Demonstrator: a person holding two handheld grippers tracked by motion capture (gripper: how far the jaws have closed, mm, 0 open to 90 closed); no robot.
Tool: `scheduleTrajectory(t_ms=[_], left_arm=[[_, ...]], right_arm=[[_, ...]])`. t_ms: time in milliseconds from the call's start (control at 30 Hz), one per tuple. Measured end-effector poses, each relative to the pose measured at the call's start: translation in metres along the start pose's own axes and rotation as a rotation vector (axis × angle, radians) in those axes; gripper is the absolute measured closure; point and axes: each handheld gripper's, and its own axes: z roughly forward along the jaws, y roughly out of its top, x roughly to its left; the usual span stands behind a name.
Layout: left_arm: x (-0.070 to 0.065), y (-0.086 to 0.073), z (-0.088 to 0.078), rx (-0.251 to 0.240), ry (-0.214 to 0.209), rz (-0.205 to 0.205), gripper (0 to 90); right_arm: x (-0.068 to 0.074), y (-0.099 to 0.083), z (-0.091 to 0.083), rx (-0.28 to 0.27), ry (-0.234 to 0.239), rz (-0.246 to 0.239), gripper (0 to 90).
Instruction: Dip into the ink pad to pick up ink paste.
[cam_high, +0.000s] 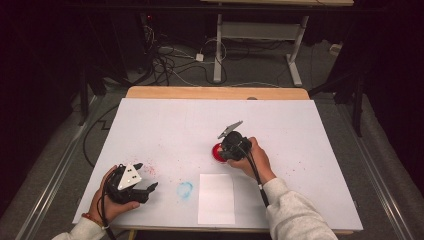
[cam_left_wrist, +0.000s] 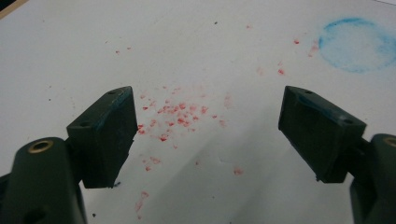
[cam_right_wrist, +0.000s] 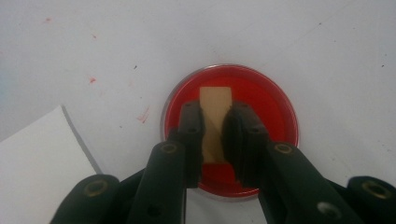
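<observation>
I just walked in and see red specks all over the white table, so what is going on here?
A person works at the table with a gripper in each hand. The right gripper is shut on a small tan block and holds it over a round red ink pad, as if inking a stamp. The left gripper rests open above a scatter of red specks, holding nothing. A blank sheet of paper lies near the front edge, beside a blue ring mark.

High overview; two close claw-mounted downward views

Glossy red dish, matt wooden strip
</observation>
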Motion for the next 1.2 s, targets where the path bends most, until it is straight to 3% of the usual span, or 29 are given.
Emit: scheduleTrajectory(t_ms=[267,367,567,900,1100,1200], left_arm=[[-0.0012,0.0004,0.0001,-0.003,-0.008,0.009,18.5],[-0.0015,0.0006,0.0003,-0.003,-0.007,0.007,18.5],[-0.0013,0.0005,0.0005,0.001,-0.007,0.009,18.5],[-0.0012,0.0009,0.0007,-0.003,-0.001,0.018,18.6],[0.0006,-0.0009,0.0004,0.002,-0.005,0.003,18.7],[0.0013,-0.0013,0.0012,0.001,-0.005,-0.005,18.7]], right_arm=[[-0.0021,-0.0003,0.0006,0.0,0.012,-0.012,76.6],[-0.005,-0.0016,0.0009,-0.008,0.031,0.006,76.6],[-0.0009,-0.0025,0.0008,-0.01,0.004,-0.001,76.5],[0.0003,-0.0039,0.0014,-0.019,-0.003,-0.006,76.5],[-0.0026,-0.0057,-0.0009,-0.045,0.014,0.003,76.4],[-0.0031,-0.0066,-0.0076,-0.099,0.006,0.014,76.5]])
